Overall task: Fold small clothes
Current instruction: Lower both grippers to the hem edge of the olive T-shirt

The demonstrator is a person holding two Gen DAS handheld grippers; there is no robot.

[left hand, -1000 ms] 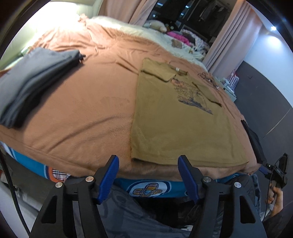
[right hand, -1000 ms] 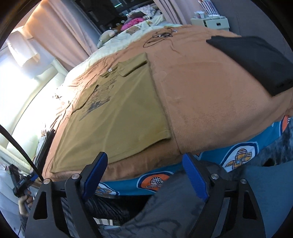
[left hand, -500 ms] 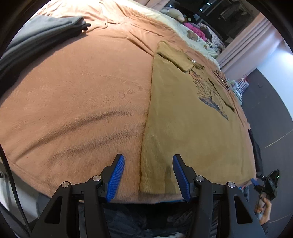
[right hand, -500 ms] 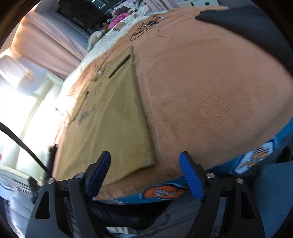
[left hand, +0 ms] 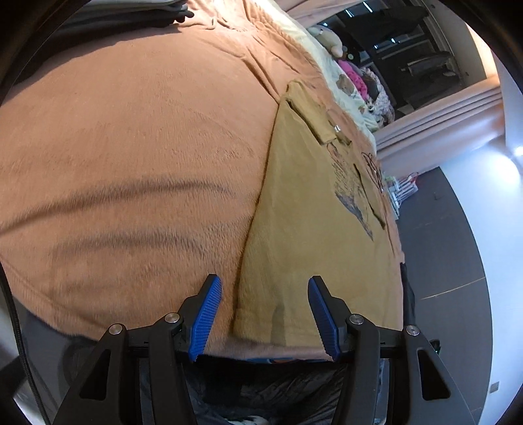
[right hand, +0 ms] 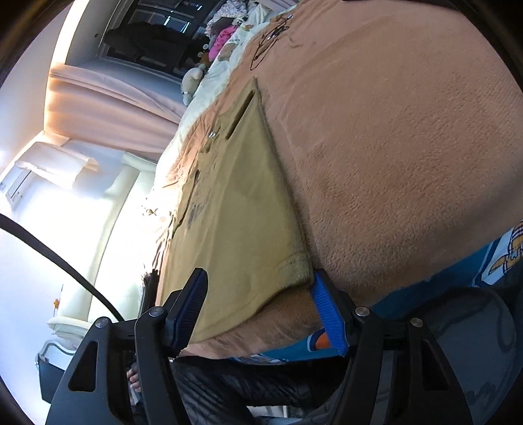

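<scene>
An olive T-shirt (left hand: 313, 235) with a dark print lies flat on the orange-brown blanket (left hand: 130, 157), its sleeves folded in. In the left wrist view its near left hem corner sits between the blue pads of my left gripper (left hand: 265, 315), which is open and low over the bed's edge. In the right wrist view the shirt (right hand: 242, 209) shows its near right hem corner just ahead of my right gripper (right hand: 261, 309). The right jaws are closing with the hem between them, and the pads do not press on the cloth.
A stack of folded grey clothes (left hand: 137, 13) lies at the blanket's far left. A black cable (right hand: 271, 42) rests beyond the shirt. Soft toys and pink items (left hand: 353, 78) lie at the far side. A blue patterned sheet (right hand: 490, 261) hangs over the near bed edge.
Both grippers have sunk toward the shirt's near hem and rolled. Their jaws have narrowed, and a hem corner now lies between each pair of fingers.
</scene>
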